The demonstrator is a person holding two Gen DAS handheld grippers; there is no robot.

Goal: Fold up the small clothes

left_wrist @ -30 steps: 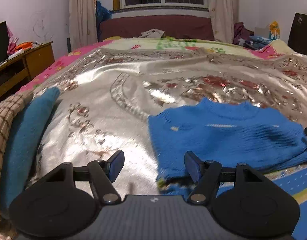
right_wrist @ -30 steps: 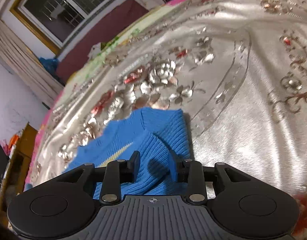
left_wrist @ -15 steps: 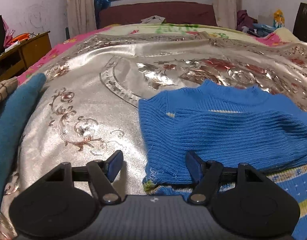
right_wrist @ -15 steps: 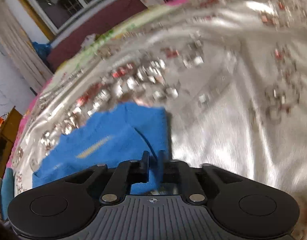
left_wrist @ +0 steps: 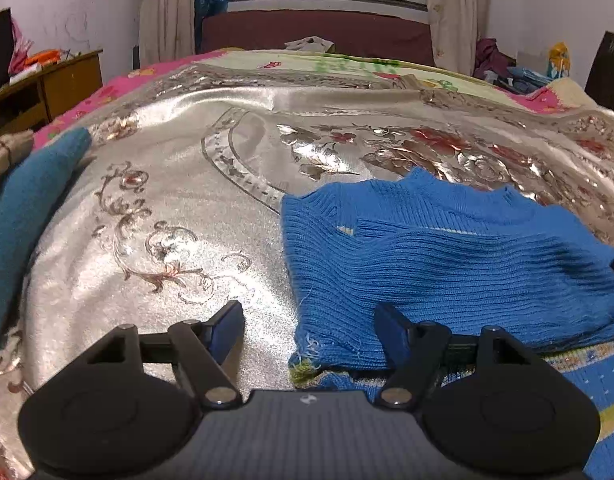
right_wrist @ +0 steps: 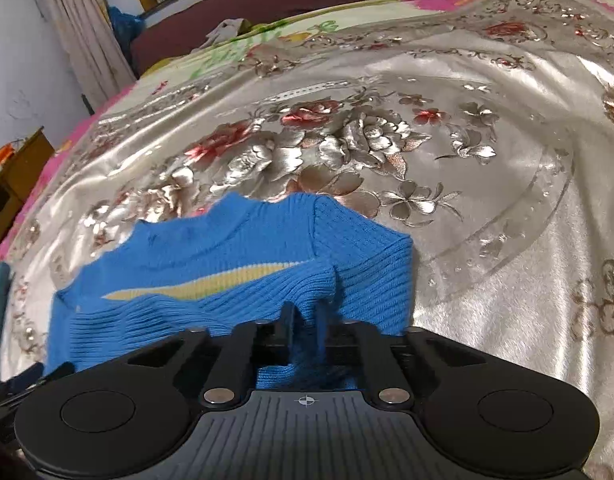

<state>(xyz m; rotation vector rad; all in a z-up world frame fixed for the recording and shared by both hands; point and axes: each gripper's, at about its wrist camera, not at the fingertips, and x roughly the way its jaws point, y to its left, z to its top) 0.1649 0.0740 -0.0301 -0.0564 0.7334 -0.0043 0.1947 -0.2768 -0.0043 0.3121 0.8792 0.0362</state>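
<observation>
presently the blue sweater lies on the silver flowered bedspread, collar toward the far side of the bed, with a sleeve or side panel doubled over its front. a pale yellow stripe shows where the upper layer lifts away from the one beneath.

right claw: jaws drawn nearly together with a bunch of the blue knit pinched between them, at the near right part of the garment. judged purpose: to carry that layer across the body and make or square a fold.

left claw: jaws spread wide and holding nothing. one finger is over bare bedspread, the other over the knit, so the frayed lower left corner sits in the gap. whether the fingers touch the cloth cannot be told. judged purpose: lined up to take that corner, or to pin it while the other side pulls.

a teal cloth lies at the left edge of the bed, well apart from the sweater; probably another garment, though this cannot be confirmed.

writing: green marks on the far blanket are too blurred to read. each claw body bears only a small emblem, no legible wording. no brand or label is visible on the sweater.
</observation>
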